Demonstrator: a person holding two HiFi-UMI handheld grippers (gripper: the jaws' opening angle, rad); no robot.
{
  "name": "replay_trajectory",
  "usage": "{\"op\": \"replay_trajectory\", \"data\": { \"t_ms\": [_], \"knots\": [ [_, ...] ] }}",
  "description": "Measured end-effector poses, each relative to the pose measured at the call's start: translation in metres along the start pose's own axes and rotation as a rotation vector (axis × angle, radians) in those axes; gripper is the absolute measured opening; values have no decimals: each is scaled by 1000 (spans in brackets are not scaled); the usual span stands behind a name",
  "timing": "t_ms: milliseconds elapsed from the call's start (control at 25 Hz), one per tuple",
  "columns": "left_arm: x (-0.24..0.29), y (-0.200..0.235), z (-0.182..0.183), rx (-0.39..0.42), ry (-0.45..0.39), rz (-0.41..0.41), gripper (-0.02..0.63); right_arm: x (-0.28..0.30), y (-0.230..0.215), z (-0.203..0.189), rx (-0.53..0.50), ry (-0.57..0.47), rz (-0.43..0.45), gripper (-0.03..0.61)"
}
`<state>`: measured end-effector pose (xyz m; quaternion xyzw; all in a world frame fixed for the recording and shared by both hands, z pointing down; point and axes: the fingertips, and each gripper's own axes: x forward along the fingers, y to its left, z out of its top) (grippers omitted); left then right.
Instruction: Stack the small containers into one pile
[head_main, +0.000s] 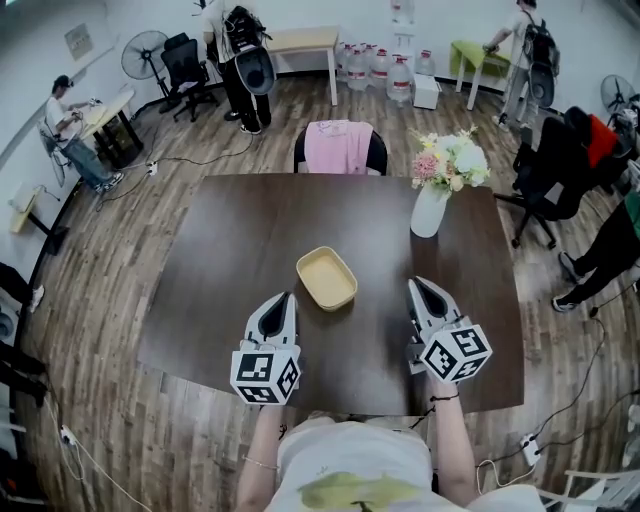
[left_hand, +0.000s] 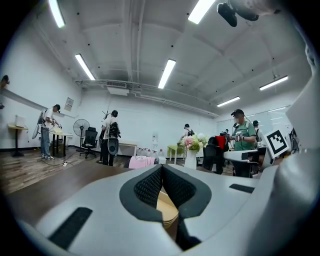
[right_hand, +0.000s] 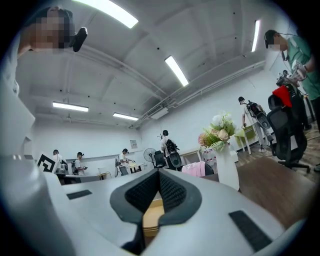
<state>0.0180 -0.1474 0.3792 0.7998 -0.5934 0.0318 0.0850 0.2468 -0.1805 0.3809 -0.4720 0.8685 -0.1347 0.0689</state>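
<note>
The pile of small tan containers (head_main: 326, 278) sits on the dark brown counter (head_main: 235, 240), a little nearer the person's edge than the middle. From the head view it reads as 1 shallow, rounded-corner tray. In the left gripper view the pile (left_hand: 168, 209) shows layered rims, one nested in another.

The 2 grippers flank the pile above the near part of the counter, neither touching it. The left gripper (head_main: 287, 298) is just beside the pile's near-left corner, and its tip aims toward the far edge. In its own view the left gripper (left_hand: 162, 171) has its jaws together, the textured pads meeting at the tip with nothing between them. The containers only show through the opening behind the pads.

The right gripper (head_main: 416, 285) is farther from the pile, well to its right, with bare counter in between. Its own view shows the right gripper (right_hand: 159, 175) with jaws likewise closed on nothing, and the tan pile (right_hand: 151, 216) is visible below and beyond them.

A white vase (head_main: 428, 212) holding pink, white and yellow flowers (head_main: 450, 160) stands near the counter's far-right corner, well apart from the pile. Behind the far edge is a dark chair (head_main: 378, 153) with a pink cloth (head_main: 338, 146) draped over its back. Around the room are wood flooring, other desks, office chairs, a standing fan (head_main: 145, 54) and several people.
</note>
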Motion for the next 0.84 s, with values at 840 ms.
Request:
{"op": "replay_trajectory", "data": {
  "t_ms": [840],
  "knots": [
    [-3,8,6,35,-4,37,25,5,1,6,-65,4,5,21]
  ]
}}
